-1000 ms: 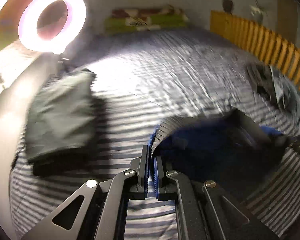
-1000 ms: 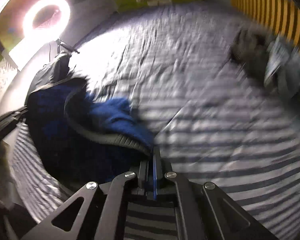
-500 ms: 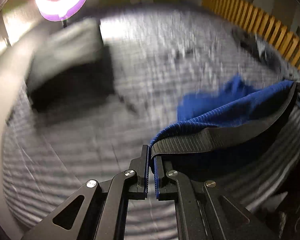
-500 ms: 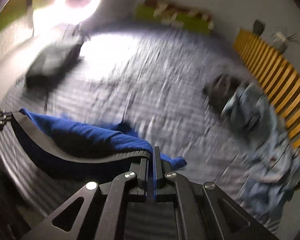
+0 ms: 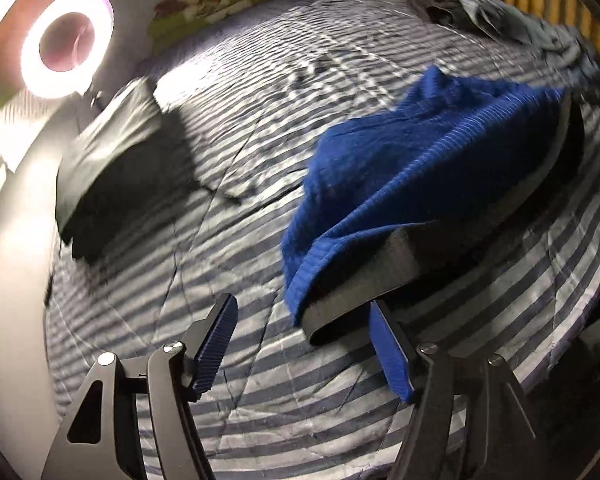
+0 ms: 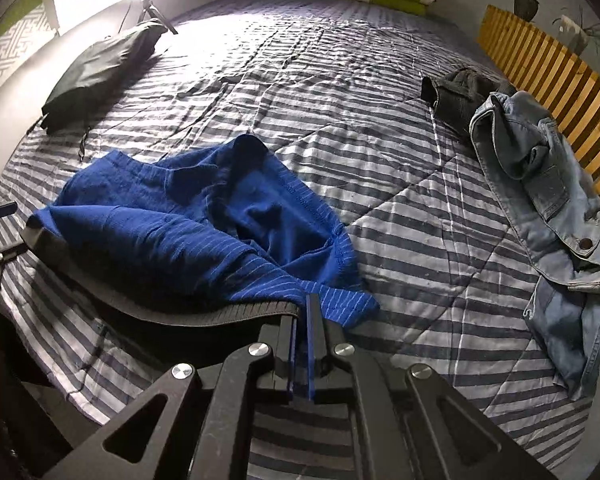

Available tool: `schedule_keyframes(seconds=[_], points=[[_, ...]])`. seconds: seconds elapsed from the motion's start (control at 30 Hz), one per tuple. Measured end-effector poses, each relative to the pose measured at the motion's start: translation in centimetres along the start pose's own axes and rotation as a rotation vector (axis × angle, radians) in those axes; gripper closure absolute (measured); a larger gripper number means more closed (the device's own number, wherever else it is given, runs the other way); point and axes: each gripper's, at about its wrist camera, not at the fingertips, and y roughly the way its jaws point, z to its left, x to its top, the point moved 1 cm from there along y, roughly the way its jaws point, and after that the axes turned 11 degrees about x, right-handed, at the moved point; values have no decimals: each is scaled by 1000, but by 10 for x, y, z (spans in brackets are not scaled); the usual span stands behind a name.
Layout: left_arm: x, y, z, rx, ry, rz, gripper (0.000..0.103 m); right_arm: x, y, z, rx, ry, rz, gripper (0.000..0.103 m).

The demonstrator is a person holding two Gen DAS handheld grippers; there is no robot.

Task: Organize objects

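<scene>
Blue striped shorts (image 6: 204,236) with a grey waistband (image 6: 220,314) lie spread on the striped bed (image 6: 340,92). My right gripper (image 6: 302,308) is shut on the right end of the waistband. In the left wrist view the shorts (image 5: 420,176) lie ahead and to the right, and the waistband's left end (image 5: 352,308) rests just inside my left gripper's (image 5: 304,340) right finger. The left gripper is open and grips nothing.
A folded dark green garment (image 6: 100,68) lies at the far left of the bed, also in the left wrist view (image 5: 112,160). A dark knit item (image 6: 460,92) and a denim jacket (image 6: 540,184) lie at the right by the slatted headboard (image 6: 548,80). A ring light (image 5: 66,42) shines at the left.
My left gripper has opened and let go of the waistband. The shorts have come down from being held up to lying on the bed. The right gripper keeps its grip.
</scene>
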Motion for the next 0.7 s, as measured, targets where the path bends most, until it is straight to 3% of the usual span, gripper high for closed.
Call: schedule_keyframes(seconds=[0.2,0.3,0.33,0.37,0.4,0.43,0.53,0.67,0.7], points=[[24,1,-41,43,149,-79,31,6,0,2,2,-7,-8,99],[43,-2,-59,1,186,-137,32,10,0,2,15,5,-14,99],[48,-3,-62,-8,190,-153,46,12,-1,2,17,6,-18,99],[54,-3,-63,-24,188,-158,76,13,-2,1,16,5,-22,99],[63,0,-60,-54,163,-137,89,15,-3,1,13,2,-26,99],[70,2,-54,-78,128,-122,95,18,-4,0,9,0,-31,99],[90,4,-15,-94,-9,-119,101,29,-7,-3,3,7,-54,95],[103,6,67,-113,-275,-106,101,43,-5,-3,-17,7,-78,48],[102,7,81,-106,-312,-105,101,44,-4,0,-12,0,-89,47]])
